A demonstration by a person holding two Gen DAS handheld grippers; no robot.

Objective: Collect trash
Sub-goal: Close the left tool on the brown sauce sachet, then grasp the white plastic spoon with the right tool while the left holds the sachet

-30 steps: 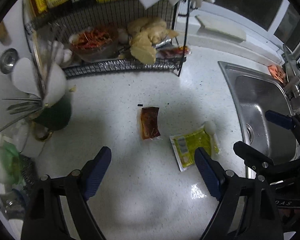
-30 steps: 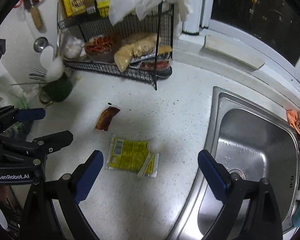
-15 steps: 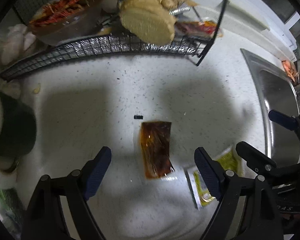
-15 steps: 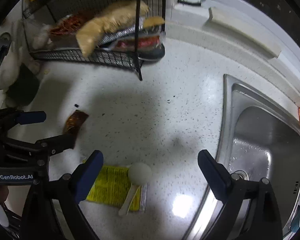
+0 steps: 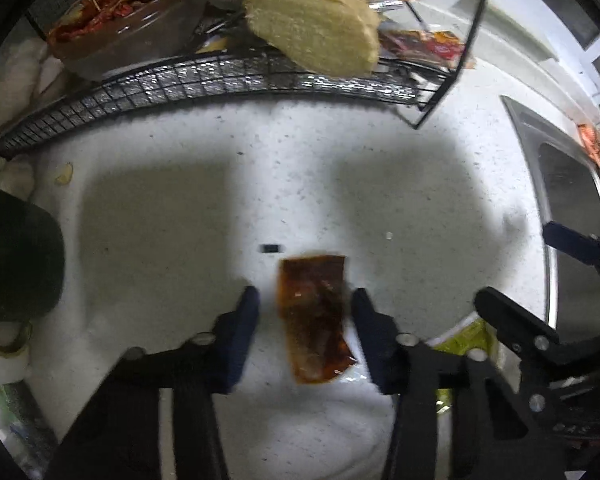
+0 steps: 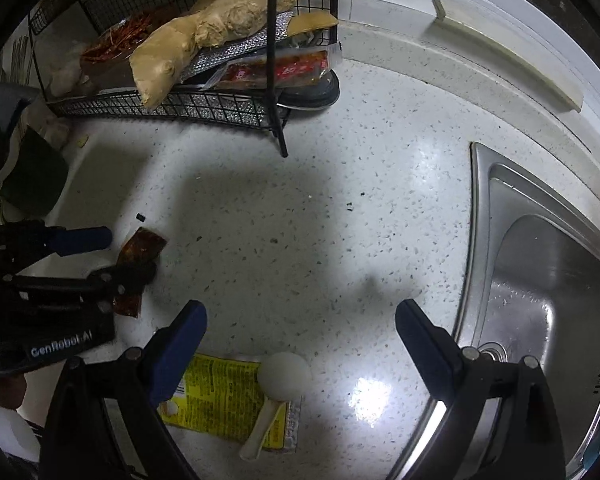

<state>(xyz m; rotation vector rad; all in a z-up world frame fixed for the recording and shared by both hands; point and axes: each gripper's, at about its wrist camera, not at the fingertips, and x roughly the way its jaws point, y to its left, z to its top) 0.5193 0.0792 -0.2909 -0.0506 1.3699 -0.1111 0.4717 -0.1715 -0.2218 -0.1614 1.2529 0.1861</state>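
Note:
A brown-red sauce sachet (image 5: 312,320) lies flat on the white speckled counter (image 5: 172,240). My left gripper (image 5: 306,312) points down over it with a finger on either side. Its jaws are closing, a small gap shows beside the left finger, and the pads do not press the sachet. In the right wrist view the left gripper (image 6: 112,258) straddles the same sachet (image 6: 142,246). My right gripper (image 6: 300,332) stands open, nothing between its fingers, above a yellow packet (image 6: 216,396) with a white plastic spoon (image 6: 284,376) lying on it.
A black wire rack (image 6: 204,104) holding ginger (image 5: 312,28), dried chillies and packets stands at the back. A steel sink (image 6: 480,184) is on the right. A dark green cup (image 5: 16,256) sits at the left. A tiny black scrap (image 5: 270,248) lies just beyond the sachet.
Both grippers have come down toward the counter. The left gripper's fingers have drawn in around the sauce sachet. The right gripper stays wide open over the yellow packet.

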